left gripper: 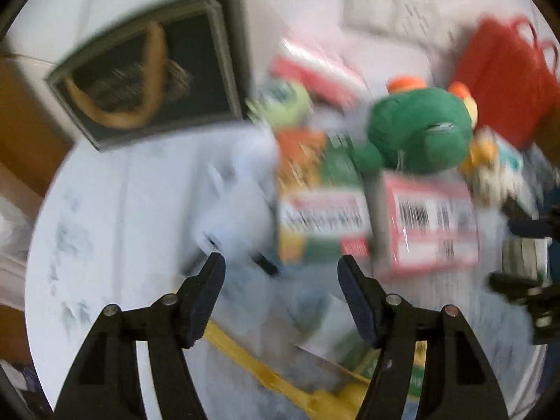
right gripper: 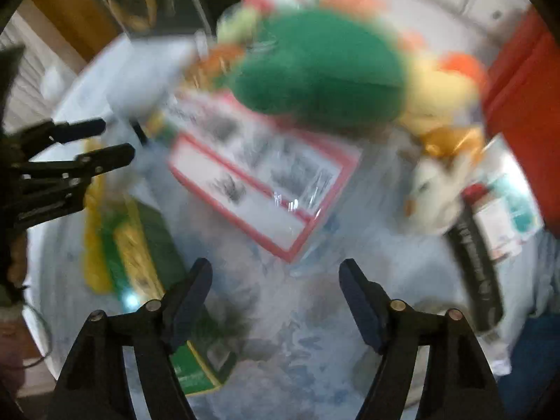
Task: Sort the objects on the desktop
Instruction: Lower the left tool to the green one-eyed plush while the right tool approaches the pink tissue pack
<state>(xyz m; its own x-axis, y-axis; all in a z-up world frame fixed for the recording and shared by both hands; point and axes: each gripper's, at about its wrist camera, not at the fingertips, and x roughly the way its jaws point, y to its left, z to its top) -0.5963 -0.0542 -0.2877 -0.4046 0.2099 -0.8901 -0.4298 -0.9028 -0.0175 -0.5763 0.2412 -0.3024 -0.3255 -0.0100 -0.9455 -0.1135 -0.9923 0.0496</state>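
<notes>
Ahead of the wide, empty right hand-held gripper (right gripper: 275, 290) lies the red-bordered packet (right gripper: 266, 182), green plush toy (right gripper: 322, 66) beyond; left hand-held gripper (left gripper: 281, 281) likewise spread, empty.

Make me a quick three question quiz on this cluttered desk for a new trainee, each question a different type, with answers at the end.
1. True or false: the left gripper holds the green plush toy.
2. Multiple choice: the red bag lies A) left of the plush, B) right of the plush, C) between the right gripper's fingers.
3. Fill in: the right gripper is ____, holding nothing.

Key: 1 false. 2 B. 3 open.
</notes>
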